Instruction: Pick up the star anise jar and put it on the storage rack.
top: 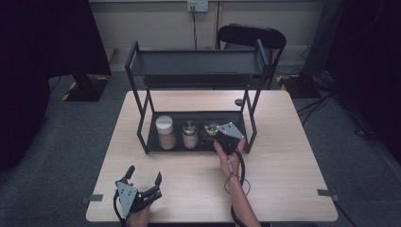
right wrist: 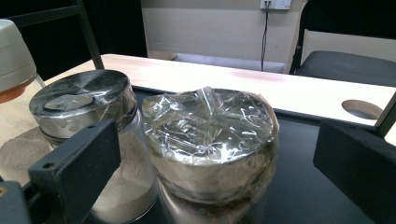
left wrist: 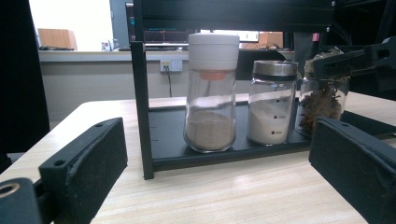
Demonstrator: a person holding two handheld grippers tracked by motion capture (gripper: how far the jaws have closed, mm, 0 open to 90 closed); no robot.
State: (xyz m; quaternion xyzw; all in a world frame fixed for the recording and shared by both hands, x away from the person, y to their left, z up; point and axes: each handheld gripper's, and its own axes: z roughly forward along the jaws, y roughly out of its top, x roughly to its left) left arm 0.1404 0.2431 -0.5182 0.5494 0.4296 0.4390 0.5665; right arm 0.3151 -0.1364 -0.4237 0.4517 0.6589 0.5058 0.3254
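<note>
Now: right tool at the wrapped jar on the rack's lower shelf

Right tool (top: 226,135) is over the front edge of the black metal rack (top: 142,118), jaws wide, one on each side of the wrapped jar (right wrist: 210,144); no contact visible in the right gripper view. The person's right hand (top: 230,153) grips it from behind.

Wrapped jar: round, clear glass, upright, long axis vertical. Mouth covered with crinkled, shiny plastic film pulled over the rim. Dark, star-shaped dried pieces show inside (left wrist: 322,105). It is rightmost of three on the lower shelf (top: 198,144), a flat matte black tray.

Steel-lidded jar (right wrist: 93,140): just left of it, near-touching, brushed metal cap, fine white powder, printed level marks on the glass.

White-capped bottle (left wrist: 211,93): tallest, leftmost, cylindrical, white plastic cap over an orange ring, tan powder in the bottom third.

All three are upright, in a row along the shelf.

Left tool (top: 142,189): near the front-left of the pale wood-grain surface (top: 283,179), well apart from the rack, jaws wide, holding nothing, aimed at the rack.
</note>
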